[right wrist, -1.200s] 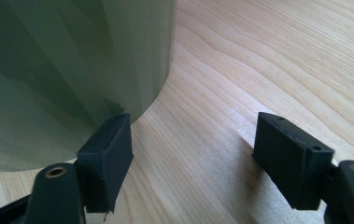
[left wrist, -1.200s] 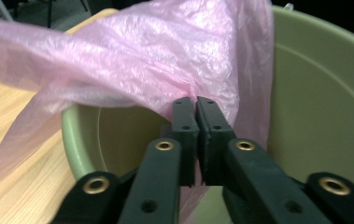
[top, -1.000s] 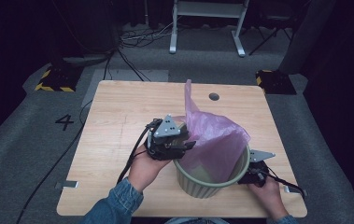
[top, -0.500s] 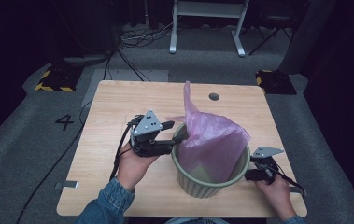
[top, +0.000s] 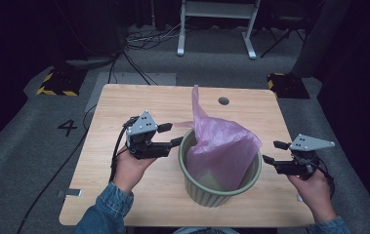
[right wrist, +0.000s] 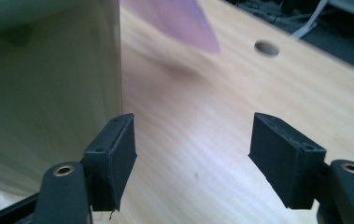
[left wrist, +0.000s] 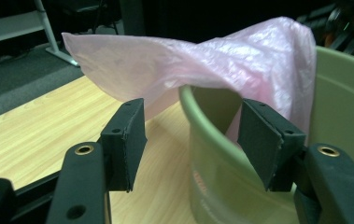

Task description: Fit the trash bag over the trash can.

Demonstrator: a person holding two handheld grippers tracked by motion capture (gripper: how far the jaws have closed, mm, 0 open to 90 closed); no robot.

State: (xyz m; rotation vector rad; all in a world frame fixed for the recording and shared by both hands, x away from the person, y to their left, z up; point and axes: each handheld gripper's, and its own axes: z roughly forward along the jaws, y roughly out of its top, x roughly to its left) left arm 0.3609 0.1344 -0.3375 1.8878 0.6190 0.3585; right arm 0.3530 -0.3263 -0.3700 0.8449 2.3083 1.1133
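Observation:
A pale green ribbed bin (top: 207, 187) stands on the wooden table (top: 133, 105), near the front edge. A pink plastic bag (top: 221, 141) sits partly inside it, one corner sticking up and a flap hanging over the far left rim. My left gripper (top: 171, 135) is open just left of the bin, jaws pointing at the rim (left wrist: 202, 126) and the bag's flap (left wrist: 165, 60), nothing between them. My right gripper (top: 272, 152) is open to the right of the bin, a short gap from its wall (right wrist: 48, 93), and holds nothing.
A round cable hole (top: 223, 101) lies in the table's far right part. On the floor are a white stand (top: 216, 24), cables, two yellow-black striped blocks (top: 55, 83) and a painted number 4 (top: 68, 127). Bare tabletop lies behind and left of the bin.
My left gripper drew back leftward from the bin's rim and now sits off the bag. My right gripper moved away to the right of the bin and rose slightly.

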